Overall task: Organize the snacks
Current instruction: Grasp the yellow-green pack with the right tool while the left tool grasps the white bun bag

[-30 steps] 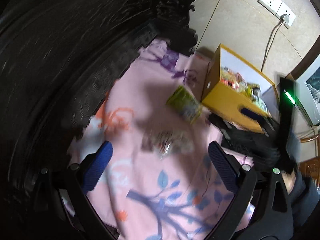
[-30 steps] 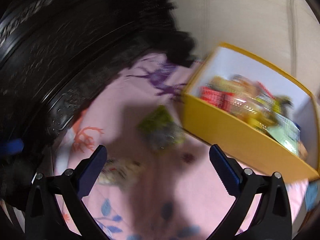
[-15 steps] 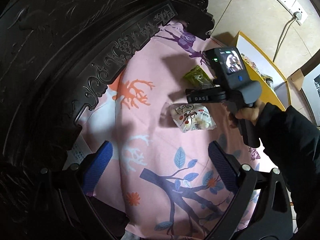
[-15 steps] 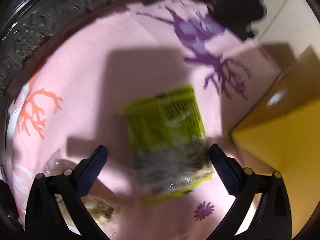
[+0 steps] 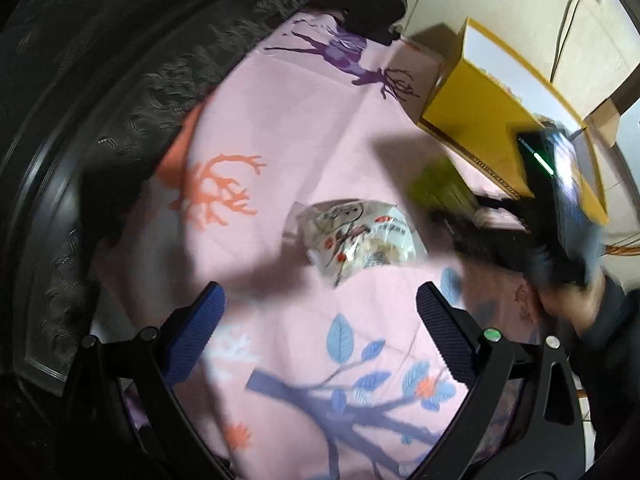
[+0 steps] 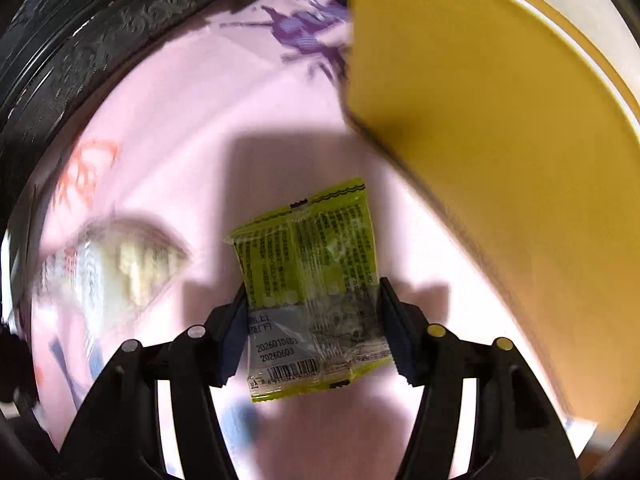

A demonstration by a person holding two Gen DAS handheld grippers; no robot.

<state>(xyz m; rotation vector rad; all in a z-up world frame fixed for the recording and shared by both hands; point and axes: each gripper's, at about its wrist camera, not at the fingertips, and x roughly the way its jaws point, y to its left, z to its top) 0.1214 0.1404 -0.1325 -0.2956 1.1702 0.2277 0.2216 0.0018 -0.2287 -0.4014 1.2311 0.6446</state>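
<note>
Beside the yellow box, the right tongs, just closing, pinch the light, crinkly green packet by its edges; left tongs gape empty.

black plastic grippers, ribbed blue pads, silver screws, plus a dark sleeve

The green snack packet carries 2 printed dates on its clear lower part, 20260403 above 20260603, beside the marks (上) and (下), with a barcode beneath whose digits are too small to read. Its fine print is illegible. The white snack bag bears unreadable writing.
</note>
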